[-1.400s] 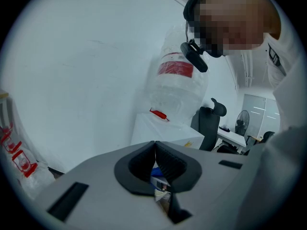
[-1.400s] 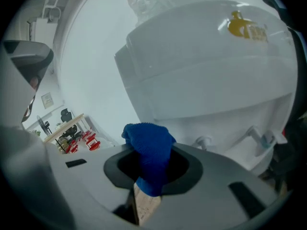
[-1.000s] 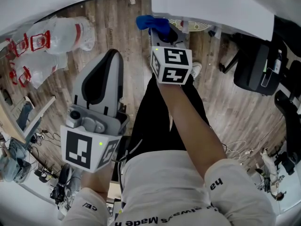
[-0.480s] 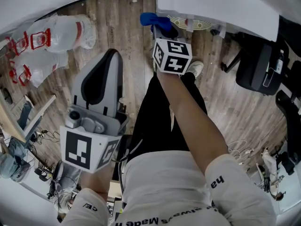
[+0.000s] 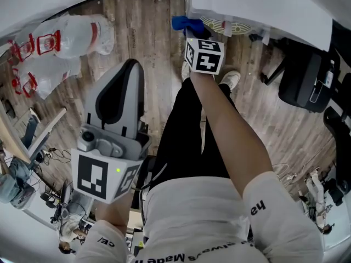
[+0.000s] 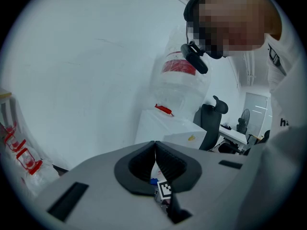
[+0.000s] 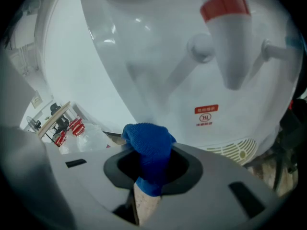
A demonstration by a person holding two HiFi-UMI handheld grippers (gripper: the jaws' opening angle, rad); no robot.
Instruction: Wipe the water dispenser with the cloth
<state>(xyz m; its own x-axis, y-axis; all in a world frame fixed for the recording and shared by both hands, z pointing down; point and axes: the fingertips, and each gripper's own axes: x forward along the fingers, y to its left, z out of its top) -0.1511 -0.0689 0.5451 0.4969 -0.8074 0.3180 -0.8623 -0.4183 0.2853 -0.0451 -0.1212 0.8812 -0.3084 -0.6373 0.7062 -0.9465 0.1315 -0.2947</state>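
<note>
The white water dispenser point(image 5: 258, 7) stands at the top right of the head view, with its drip tray grille point(image 5: 222, 25) at its foot. In the right gripper view its front point(image 7: 158, 71) fills the frame, with a red-capped tap point(image 7: 228, 37) and a red label point(image 7: 206, 110). My right gripper point(image 7: 149, 150) is shut on a blue cloth point(image 7: 149, 147), whose bunched end sits close to the dispenser's lower front. From above, the cloth point(image 5: 185, 24) shows just beyond the right gripper's marker cube point(image 5: 205, 55). My left gripper point(image 5: 122, 95) hangs back at the left, shut with nothing between its jaws.
Clear plastic bags with red handles point(image 5: 60, 43) lie on the wooden floor point(image 5: 148, 32) at the upper left. A black office chair point(image 5: 307, 81) stands at the right. A water bottle point(image 6: 180, 80) tops the dispenser in the left gripper view. Cables and clutter point(image 5: 33, 147) lie at the left edge.
My right gripper has moved forward and a little right with the blue cloth, closer to the dispenser's base. The left gripper has stayed where it was.
</note>
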